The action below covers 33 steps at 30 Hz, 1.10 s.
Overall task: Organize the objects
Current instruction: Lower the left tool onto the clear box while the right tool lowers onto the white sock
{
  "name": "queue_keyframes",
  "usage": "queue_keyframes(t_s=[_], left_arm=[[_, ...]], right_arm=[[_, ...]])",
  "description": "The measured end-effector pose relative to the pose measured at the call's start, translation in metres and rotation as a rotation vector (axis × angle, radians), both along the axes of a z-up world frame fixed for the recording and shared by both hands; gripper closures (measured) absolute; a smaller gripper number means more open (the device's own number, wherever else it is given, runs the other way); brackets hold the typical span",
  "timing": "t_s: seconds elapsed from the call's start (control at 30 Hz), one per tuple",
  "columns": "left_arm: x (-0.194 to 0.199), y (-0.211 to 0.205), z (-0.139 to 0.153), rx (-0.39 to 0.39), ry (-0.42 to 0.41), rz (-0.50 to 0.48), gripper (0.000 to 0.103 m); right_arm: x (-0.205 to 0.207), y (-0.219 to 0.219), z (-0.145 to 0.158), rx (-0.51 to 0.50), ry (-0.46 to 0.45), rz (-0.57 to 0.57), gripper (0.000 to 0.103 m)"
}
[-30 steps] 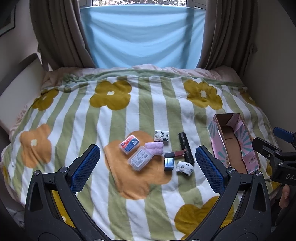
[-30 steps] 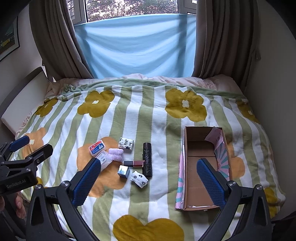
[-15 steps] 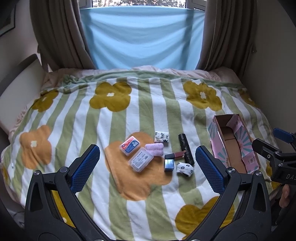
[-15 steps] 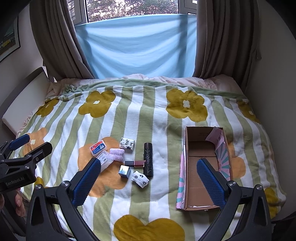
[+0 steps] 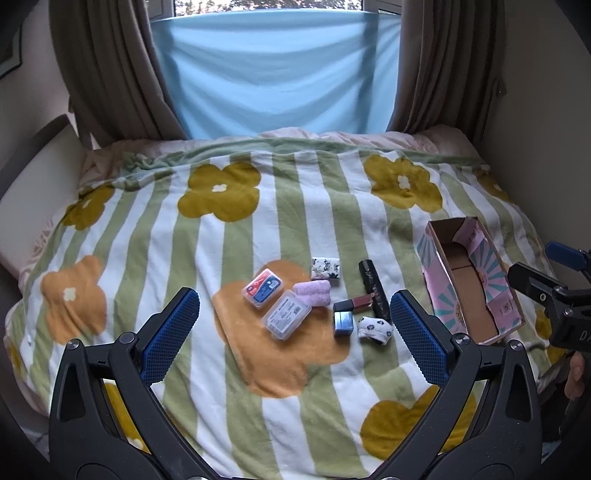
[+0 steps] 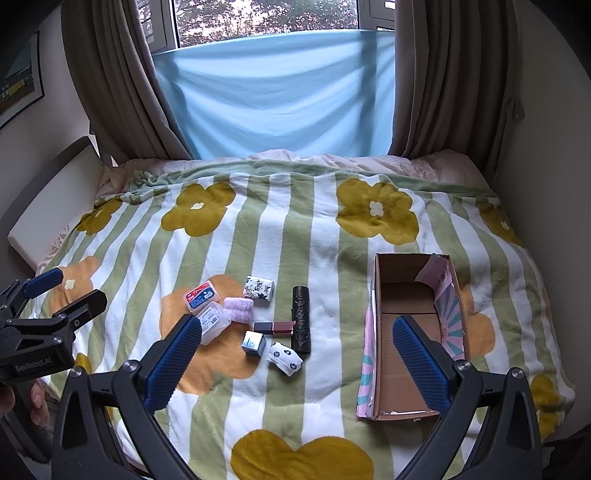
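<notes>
Left gripper (image 5: 293, 334): spread wide, holding nothing.
Right gripper (image 6: 297, 360): spread wide, holding nothing.
Small items (image 5: 317, 299): clustered mid-bed.
Cardboard box (image 6: 412, 343): right, apart from cluster.
Bed (image 5: 295, 206): striped floral blanket, bare toward the curtains (image 6: 110, 74).

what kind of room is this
Most likely a bedroom: small items and a cardboard box lie on a bed under a striped floral blanket, with brown curtains framing a window behind it.

soft daylight fr window (image 6: 266, 33) | sharp | fisheye warp, dark corners
</notes>
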<state>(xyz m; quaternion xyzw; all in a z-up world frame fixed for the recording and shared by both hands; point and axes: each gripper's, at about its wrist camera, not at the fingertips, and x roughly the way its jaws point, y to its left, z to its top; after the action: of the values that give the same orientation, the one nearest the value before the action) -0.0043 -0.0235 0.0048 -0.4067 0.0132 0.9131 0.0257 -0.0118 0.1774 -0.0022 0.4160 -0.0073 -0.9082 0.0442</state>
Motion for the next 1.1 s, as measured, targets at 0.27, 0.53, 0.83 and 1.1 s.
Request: queue_keyframes(t_s=[0.27, 0.53, 0.83, 1.1], left_arm=[[-0.009, -0.006, -0.018, -0.023, -0.039, -0.098, 0.001], [-0.049, -0.016, -0.077, 0.009, -0.158, -0.193, 0.001], [-0.1, -0.017, -0.175, -0.003, -0.272, -0.299, 0.001], [-0.14, -0.025, -0.256, -0.015, -0.362, -0.361, 0.008]], right_arm=[[-0.003, -0.001, -0.025, -0.031, -0.037, 0.011, 0.001], [-0.017, -0.007, -0.088, -0.046, -0.127, -0.053, 0.001], [-0.037, -0.004, -0.179, -0.18, -0.237, -0.314, 0.001], [-0.063, -0.018, -0.251, -0.184, -0.311, -0.403, 0.009]])
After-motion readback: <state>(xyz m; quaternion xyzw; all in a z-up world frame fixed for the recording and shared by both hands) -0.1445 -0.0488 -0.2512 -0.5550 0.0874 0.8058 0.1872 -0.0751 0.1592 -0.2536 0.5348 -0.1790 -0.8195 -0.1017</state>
